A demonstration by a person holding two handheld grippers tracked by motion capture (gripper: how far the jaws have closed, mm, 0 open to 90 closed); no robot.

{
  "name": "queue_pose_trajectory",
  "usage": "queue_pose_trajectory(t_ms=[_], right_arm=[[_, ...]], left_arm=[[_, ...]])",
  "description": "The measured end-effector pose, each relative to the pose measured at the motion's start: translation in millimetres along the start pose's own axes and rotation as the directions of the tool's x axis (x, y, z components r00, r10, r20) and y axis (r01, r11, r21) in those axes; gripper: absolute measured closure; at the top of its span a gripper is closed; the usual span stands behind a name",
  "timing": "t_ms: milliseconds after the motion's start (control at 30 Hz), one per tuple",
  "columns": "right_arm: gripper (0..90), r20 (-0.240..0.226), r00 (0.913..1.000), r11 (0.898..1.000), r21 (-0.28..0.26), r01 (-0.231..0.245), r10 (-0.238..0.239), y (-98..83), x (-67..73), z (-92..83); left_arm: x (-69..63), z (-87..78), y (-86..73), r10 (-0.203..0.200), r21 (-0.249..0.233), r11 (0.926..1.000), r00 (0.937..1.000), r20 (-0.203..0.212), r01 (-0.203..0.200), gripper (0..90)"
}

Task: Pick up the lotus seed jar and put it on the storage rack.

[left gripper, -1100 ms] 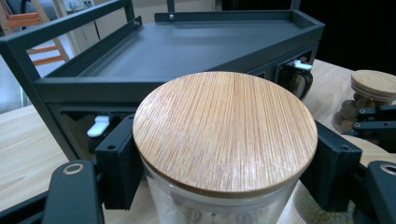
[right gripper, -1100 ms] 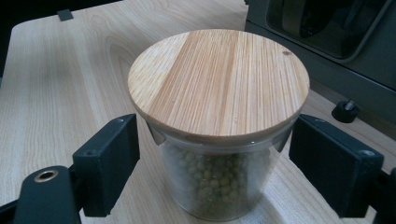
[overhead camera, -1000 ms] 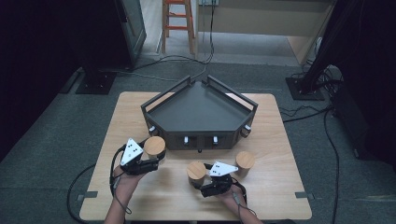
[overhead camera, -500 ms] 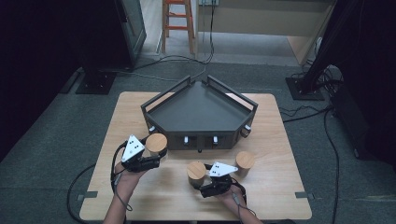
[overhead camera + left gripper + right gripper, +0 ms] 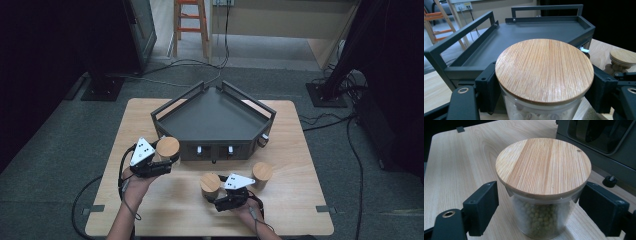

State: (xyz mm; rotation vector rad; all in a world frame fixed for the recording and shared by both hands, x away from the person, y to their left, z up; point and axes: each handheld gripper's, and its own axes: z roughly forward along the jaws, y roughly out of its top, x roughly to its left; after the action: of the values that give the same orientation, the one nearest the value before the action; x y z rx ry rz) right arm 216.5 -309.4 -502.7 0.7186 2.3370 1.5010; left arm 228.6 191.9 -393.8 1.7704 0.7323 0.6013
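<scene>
Left gripper (image 5: 161, 161) nearer the tray (image 5: 214, 121), clamped on a jar (image 5: 167, 148); right gripper (image 5: 218, 194) spread around another jar (image 5: 210, 184).

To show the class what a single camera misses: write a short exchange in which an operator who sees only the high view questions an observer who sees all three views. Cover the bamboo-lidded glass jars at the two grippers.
Operator: What is inside the round bamboo-lidded glass jar at the right gripper? I can see only its lid.
Observer: Small round green peas, as far as the right gripper view shows through the glass.
Operator: Has the left gripper actually closed on the second bamboo-lidded jar by the dark grey metal tray?
Observer: It looks so. In the left gripper view its black jaws sit tight against the glass on both sides.
</scene>
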Motion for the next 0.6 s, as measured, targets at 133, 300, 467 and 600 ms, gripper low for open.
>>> queue_pose_trajectory(t_ms=[133, 300, 467, 600], right_arm=[[16.1, -0.001, 1.0, 1.0, 0.004, 0.001, -0.001, 0.3, -0.4, 0.5], [16.1, -0.001, 1.0, 1.0, 0.003, -0.003, 0.003, 0.0, -1.1, 0.5], [16.0, 0.001, 1.0, 1.0, 0.004, -0.003, 0.003, 0.3, -0.6, 0.3], [16.0, 0.0, 1.0, 1.0, 0.005, -0.001, 0.001, 0.2, -0.5, 0.7]], left_arm=[[2.0, 2.3, 5.6, 0.007, -0.005, 1.0, 1.0, 0.005, -0.007, 25.2], [3.7, 4.6, 12.7, 0.01, -0.003, 0.9999, 0.9999, 0.012, -0.01, 25.2], [5.9, 5.5, 16.7, 0.003, -0.006, 1.0, 0.9999, 0.013, -0.003, 25.2], [9.5, 6.5, 23.0, 0.002, -0.007, 1.0, 0.9999, 0.012, -0.002, 25.2]])
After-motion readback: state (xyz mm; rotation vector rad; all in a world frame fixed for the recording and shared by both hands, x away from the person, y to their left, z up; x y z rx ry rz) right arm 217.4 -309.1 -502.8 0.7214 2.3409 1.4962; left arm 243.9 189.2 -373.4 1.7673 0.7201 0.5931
